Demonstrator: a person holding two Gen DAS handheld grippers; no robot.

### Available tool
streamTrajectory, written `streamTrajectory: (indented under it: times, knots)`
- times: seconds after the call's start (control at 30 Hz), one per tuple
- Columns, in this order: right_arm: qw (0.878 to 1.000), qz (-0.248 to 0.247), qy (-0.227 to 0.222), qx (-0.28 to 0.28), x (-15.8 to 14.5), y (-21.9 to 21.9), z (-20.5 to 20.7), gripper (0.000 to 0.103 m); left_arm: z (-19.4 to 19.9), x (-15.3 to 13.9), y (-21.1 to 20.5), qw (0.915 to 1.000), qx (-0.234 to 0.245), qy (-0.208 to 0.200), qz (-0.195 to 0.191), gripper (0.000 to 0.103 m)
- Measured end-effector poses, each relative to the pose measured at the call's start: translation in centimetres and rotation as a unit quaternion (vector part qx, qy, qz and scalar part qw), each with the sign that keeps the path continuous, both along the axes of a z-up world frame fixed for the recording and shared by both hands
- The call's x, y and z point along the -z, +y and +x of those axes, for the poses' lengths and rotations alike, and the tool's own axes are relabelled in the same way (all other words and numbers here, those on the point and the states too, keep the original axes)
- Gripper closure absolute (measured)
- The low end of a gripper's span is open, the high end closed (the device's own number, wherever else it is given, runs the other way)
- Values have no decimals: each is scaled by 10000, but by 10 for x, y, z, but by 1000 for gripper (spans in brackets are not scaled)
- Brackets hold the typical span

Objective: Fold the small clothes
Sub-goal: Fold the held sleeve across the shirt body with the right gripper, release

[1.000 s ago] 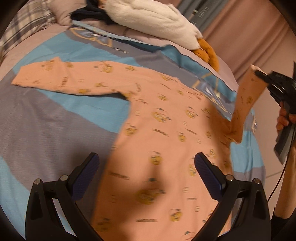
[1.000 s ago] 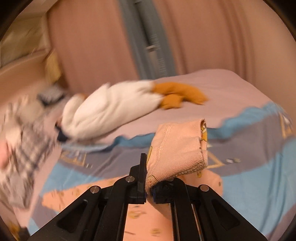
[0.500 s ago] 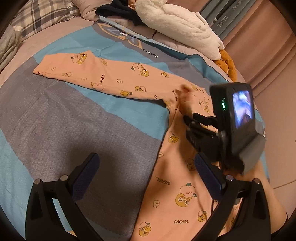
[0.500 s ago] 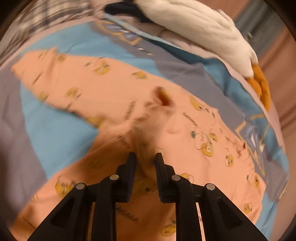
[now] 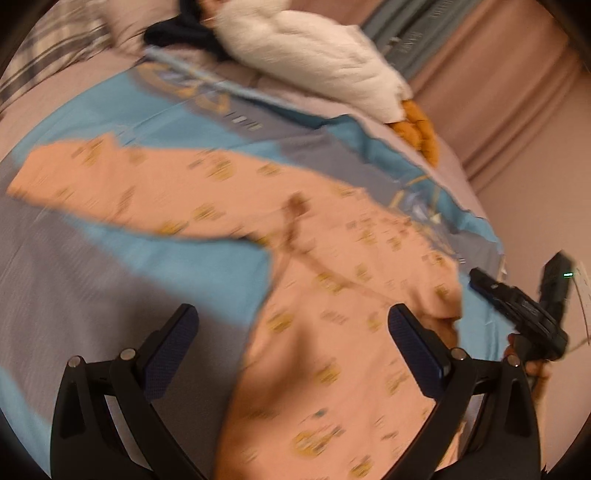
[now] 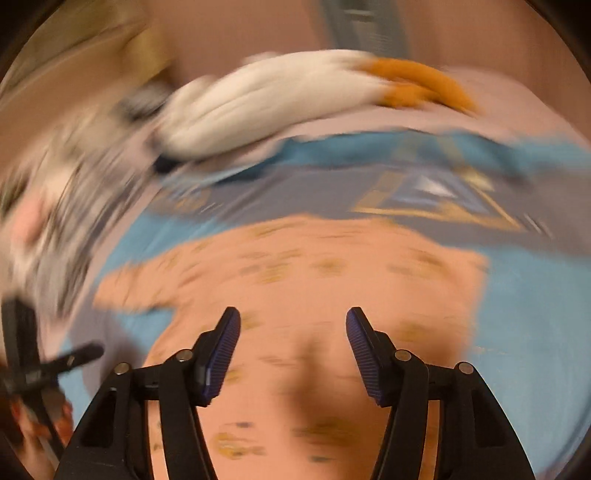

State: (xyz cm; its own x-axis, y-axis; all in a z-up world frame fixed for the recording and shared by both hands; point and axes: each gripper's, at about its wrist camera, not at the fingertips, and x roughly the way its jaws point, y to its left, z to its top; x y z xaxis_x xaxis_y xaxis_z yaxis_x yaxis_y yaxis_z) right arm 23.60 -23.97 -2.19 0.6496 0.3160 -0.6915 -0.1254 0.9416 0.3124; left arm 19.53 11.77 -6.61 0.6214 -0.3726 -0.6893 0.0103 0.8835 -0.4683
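A small peach garment with a yellow print (image 5: 332, 332) lies flat on the bed. Its left sleeve (image 5: 122, 188) stretches out to the left. Its right sleeve (image 5: 332, 269) lies folded across the chest. My left gripper (image 5: 291, 332) is open and empty above the garment's lower body. My right gripper (image 6: 293, 332) is open and empty above the garment (image 6: 314, 280). The right gripper also shows in the left wrist view (image 5: 517, 306), off the garment's right edge. The left gripper shows at the left edge of the right wrist view (image 6: 37, 365). Both views are blurred.
A blue and grey blanket (image 5: 110, 258) covers the bed under the garment. A white and orange plush toy (image 5: 314, 62) lies at the far side, next to dark clothing (image 5: 177, 33) and a plaid pillow (image 5: 44, 55). Pink curtains (image 5: 517, 110) hang behind the bed.
My right gripper carried the right sleeve across the chest, let go of it, opened, and drew back to the right. The left gripper stayed open above the garment.
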Motion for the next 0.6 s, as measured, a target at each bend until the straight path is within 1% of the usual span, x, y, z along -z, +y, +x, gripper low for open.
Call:
streamTrajectory:
  times: [0.03, 0.07, 0.1, 0.13, 0.17, 0.2, 0.23, 0.27, 0.3, 0.33, 0.37, 0.4, 0.43, 0.47, 0.5, 0.53, 0.57, 0.6]
  knots:
    - [9985, 336, 145, 402, 5, -27, 4, 43, 10, -4, -11, 9999, 150, -80, -11, 1]
    - [9954, 659, 211, 656, 10, -47, 6, 43, 18, -6, -20, 9996, 265, -131, -31, 1]
    - [9902, 1000, 245, 944, 16, -68, 9, 43, 31, -7, -35, 9987, 473, -160, -73, 2]
    - [9816, 1337, 300, 1327, 25, -93, 16, 43, 41, -7, -49, 9976, 658, -164, -113, 7]
    - [9771, 1500, 330, 1472, 31, -103, 18, 43, 50, -6, -60, 9964, 824, -157, -149, 10]
    - [9701, 1762, 412, 1616, 40, -117, 28, 43, 60, -4, -77, 9938, 1082, -142, -206, 12]
    - [9648, 1988, 533, 1635, 48, -124, 37, 43, 69, 0, -94, 9907, 1339, -106, -225, 19]
    - [9617, 2144, 641, 1580, 52, -124, 41, 43, 79, 7, -111, 9878, 1543, -53, -177, 27]
    - [9581, 2276, 815, 1536, 62, -124, 53, 43, 87, 14, -122, 9859, 1672, 23, -104, 30]
    - [9580, 2238, 889, 1555, 68, -120, 61, 43, 94, 21, -133, 9844, 1756, 105, -25, 36]
    - [9586, 2236, 927, 1498, 71, -117, 67, 46, 102, 31, -145, 9828, 1831, 235, 72, 40]
    - [9584, 2290, 952, 1412, 73, -116, 72, 52, 107, 39, -150, 9819, 1866, 314, 130, 42]
    - [9585, 2367, 991, 1243, 76, -110, 78, 73, 111, 47, -155, 9808, 1897, 395, 236, 47]
    - [9618, 2288, 1011, 1115, 77, -107, 81, 98, 114, 56, -160, 9790, 1935, 499, 392, 51]
    - [9698, 1962, 1006, 1045, 74, -104, 82, 98, 118, 67, -163, 9764, 1967, 655, 609, 56]
    - [9778, 1574, 983, 975, 69, -97, 87, 98, 118, 73, -165, 9745, 1998, 677, 765, 65]
    - [9826, 1397, 869, 866, 62, -95, 87, 98, 117, 73, -165, 9732, 2049, 549, 884, 68]
    - [9867, 1213, 741, 793, 55, -93, 91, 98, 115, 73, -163, 9723, 2082, 519, 928, 68]
